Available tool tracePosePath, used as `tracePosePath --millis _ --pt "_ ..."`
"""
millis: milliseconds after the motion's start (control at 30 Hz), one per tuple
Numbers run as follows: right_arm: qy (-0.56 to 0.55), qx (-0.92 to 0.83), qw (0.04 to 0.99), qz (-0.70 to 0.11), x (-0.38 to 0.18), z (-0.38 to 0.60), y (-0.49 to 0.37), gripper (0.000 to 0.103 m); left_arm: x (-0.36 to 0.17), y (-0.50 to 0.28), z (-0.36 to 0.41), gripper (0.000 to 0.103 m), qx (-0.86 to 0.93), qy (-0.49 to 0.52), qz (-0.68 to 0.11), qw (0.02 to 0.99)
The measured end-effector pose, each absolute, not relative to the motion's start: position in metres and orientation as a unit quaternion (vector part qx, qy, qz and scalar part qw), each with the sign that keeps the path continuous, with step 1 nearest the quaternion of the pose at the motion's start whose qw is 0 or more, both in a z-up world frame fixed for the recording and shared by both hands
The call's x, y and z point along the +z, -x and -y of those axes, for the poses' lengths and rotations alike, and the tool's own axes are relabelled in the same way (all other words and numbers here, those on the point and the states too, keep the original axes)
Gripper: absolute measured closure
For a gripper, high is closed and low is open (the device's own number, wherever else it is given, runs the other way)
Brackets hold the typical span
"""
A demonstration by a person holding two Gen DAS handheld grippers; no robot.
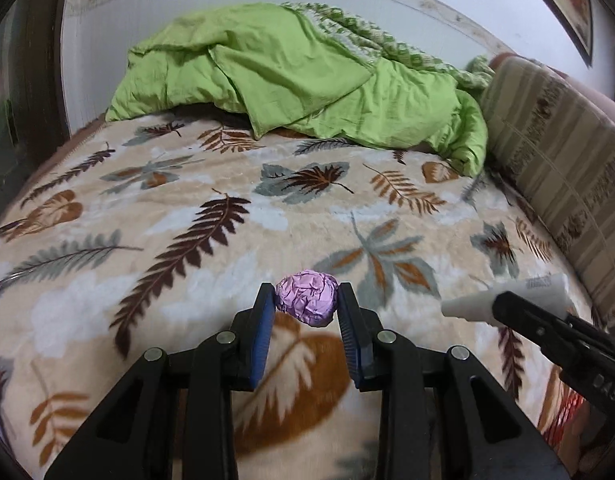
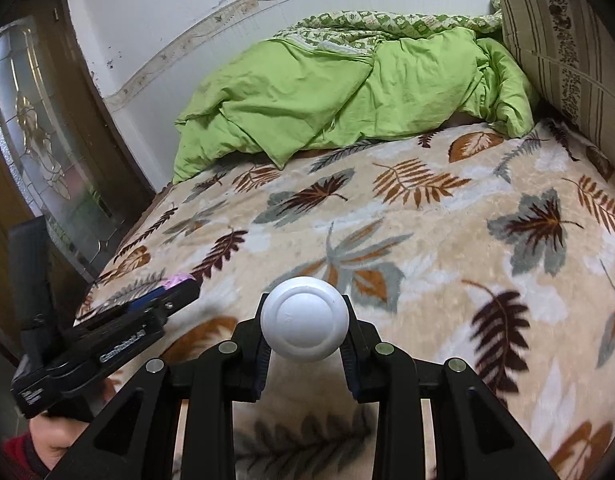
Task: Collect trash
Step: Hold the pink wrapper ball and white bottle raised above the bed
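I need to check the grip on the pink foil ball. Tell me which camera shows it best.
The left wrist view: the foil ball sits centred between the left claw's fingers, crumpled surface plain. The right wrist view shows only a pink sliver at that claw's tip, seen side-on.

A bed (image 1: pixel 155 216) carries everything, covered by a cream blanket (image 2: pixel 447 240) printed with brown and grey leaves. A crumpled green quilt (image 1: pixel 307 84) lies heaped along the far edge by the wall. A striped cushion (image 1: pixel 555 160) stands along the right edge, touching the quilt at the far right corner.
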State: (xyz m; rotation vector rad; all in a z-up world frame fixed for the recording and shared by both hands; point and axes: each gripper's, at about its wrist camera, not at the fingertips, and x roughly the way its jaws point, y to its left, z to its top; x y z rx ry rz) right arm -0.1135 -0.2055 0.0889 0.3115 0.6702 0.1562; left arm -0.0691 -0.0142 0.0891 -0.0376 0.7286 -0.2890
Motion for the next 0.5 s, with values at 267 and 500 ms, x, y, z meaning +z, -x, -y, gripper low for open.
tracePosePath --millis 267,500 --pt "-0.145 0.082 0.932 -0.321 0.087 0.199 0.148 0.071 0.084 0.125 0.010 0.073 -0.152 0.002 -0.359 0.921" --pt "-0.134 0.076 0.936 -0.318 0.088 0.192 0.154 0.071 0.079 0.127 0.009 0.073 -0.147 0.002 -0.359 0.922"
